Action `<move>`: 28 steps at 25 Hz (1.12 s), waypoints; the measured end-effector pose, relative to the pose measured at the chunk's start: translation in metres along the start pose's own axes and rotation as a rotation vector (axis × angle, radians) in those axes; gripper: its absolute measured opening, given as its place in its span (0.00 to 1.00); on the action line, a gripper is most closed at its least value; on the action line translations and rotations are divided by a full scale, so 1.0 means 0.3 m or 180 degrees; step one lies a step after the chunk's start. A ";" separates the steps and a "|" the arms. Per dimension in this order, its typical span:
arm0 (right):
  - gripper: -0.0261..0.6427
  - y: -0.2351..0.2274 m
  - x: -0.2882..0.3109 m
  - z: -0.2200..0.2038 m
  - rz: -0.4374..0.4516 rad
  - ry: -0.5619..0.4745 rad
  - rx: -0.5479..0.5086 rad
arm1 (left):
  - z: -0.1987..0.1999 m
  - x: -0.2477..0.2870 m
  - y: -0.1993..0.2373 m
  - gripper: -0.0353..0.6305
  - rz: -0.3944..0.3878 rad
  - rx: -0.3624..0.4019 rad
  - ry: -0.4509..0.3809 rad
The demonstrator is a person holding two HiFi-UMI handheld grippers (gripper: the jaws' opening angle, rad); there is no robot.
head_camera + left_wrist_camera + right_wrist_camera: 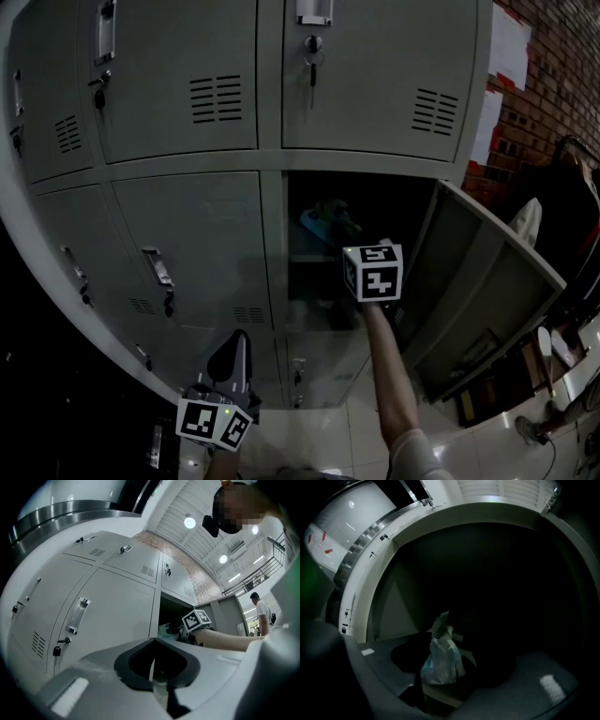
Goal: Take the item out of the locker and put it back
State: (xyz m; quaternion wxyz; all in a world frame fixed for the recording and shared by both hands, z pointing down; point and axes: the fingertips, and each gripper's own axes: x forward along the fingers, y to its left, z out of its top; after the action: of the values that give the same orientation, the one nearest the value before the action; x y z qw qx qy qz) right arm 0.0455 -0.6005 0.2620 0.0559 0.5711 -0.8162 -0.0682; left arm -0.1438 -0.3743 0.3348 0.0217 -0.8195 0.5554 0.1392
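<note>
Left gripper (152, 667): my fingers are pressed together, only a thin seam between them, nothing held. It hangs low in front of the grey locker bank (187, 234), nose tipped a little upward, facing the closed doors. Right gripper (464, 688): reached level into the one open compartment (314, 300), whose door (487, 291) is swung out to the right. My fingers there stand apart. The item, a small crumpled plastic bag (439, 660), pale with a blue-green tint, stands upright on the shelf (440, 693) inside the compartment, between my two right fingers and nearer the left one. The pads do not press on it; whether that left finger just brushes it I cannot tell in the dark. From the head view the bag shows as a teal patch just beyond the right gripper's marker cube (373, 272).
</note>
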 end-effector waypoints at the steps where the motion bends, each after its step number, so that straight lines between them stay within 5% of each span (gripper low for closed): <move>1: 0.44 -0.001 -0.008 0.008 -0.0001 -0.0036 0.0033 | 0.001 -0.005 0.003 0.06 0.0012 0.0000 0.0000; 10: 0.44 0.030 -0.175 0.082 0.0011 -0.0367 0.0248 | 0.038 -0.028 -0.036 0.06 -0.0068 0.0032 -0.0061; 16: 0.43 0.145 -0.527 0.213 0.0146 -0.1236 0.0649 | 0.105 -0.020 -0.094 0.06 -0.0181 0.0194 -0.0115; 22: 0.04 0.276 -0.770 0.166 0.0302 -0.1425 0.0624 | 0.091 -0.029 -0.169 0.06 -0.0338 0.0138 -0.0075; 28: 0.04 0.332 -0.861 0.027 0.0331 -0.1251 0.0915 | 0.076 -0.043 -0.207 0.06 -0.0425 0.0096 -0.0051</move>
State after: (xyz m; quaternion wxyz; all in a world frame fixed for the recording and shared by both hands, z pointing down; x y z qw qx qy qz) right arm 0.0402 -0.3238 0.2679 -0.1822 0.5062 -0.8410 -0.0581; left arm -0.0961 -0.3345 0.3090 0.0477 -0.8532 0.5014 0.1356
